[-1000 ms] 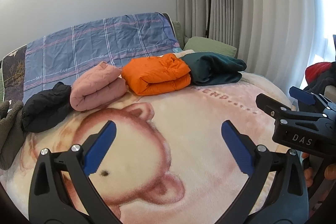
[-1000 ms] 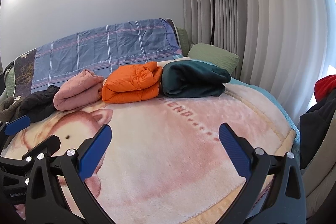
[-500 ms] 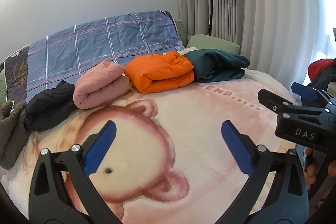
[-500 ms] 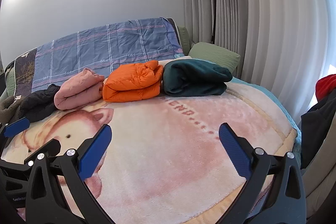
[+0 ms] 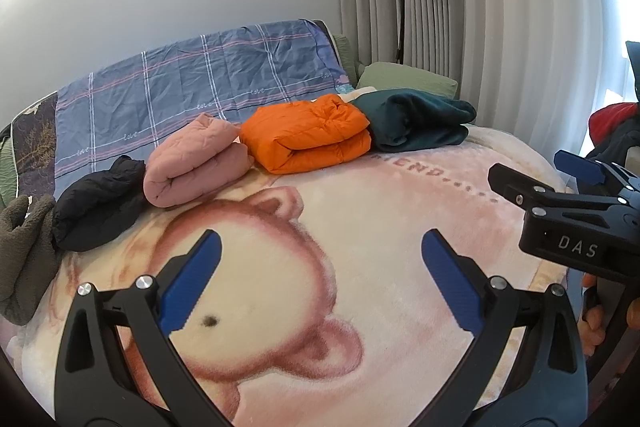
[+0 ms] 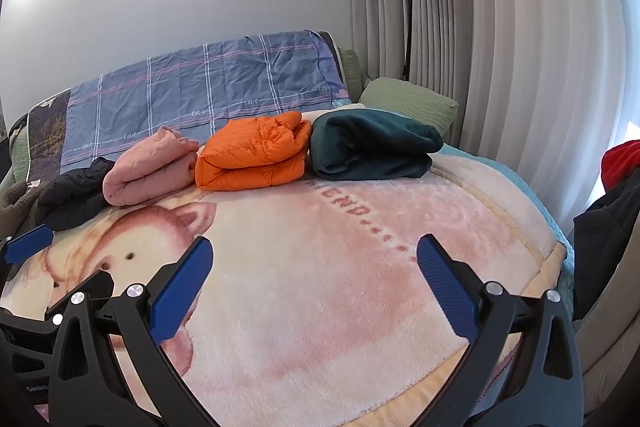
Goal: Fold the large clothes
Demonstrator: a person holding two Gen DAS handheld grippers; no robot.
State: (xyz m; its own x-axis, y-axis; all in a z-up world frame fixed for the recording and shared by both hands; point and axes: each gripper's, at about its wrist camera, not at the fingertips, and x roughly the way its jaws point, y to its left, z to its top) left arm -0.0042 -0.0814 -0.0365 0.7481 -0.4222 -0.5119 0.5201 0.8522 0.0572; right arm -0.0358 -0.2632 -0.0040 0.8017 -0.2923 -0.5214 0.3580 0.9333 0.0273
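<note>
While nothing was in hand: both tools hung over the bare middle of the bear blanket (image 5: 360, 227), a clear working space near the person, I judged.
Left gripper (image 5: 320, 267): fingers spread wide, nothing between the blue pads (image 5: 192, 279); it sat low over the printed bear, pointing at the headboard end.
Right gripper (image 6: 314, 273): equally wide and empty, held just beside the left one; a hand (image 5: 596, 315) showed on its grip at the left camera's edge.
Folded row: a pink garment (image 5: 192, 159), an orange puffer jacket (image 5: 312, 131) and a dark green fleece (image 6: 372, 147) lay touching one another along the far side, each doubled over, probably parked there to leave the centre free.
Looser pieces: a black jacket (image 5: 96, 203) and an olive fleece item (image 5: 24, 251) sat at the left end of that row, bunched more than squared; whether they counted as finished I could not tell.
Likely next garment: dark and red clothes (image 6: 612, 195) were heaped off the bed's right edge, well apart from the row, and looked unfolded.
Backdrop: a blue plaid sheet (image 6: 208, 95) draped the headboard, a green pillow (image 6: 412, 99) sat behind the fleece.
Stage, as I read it: between garments, tongs opened ready to fetch the next one.
</note>
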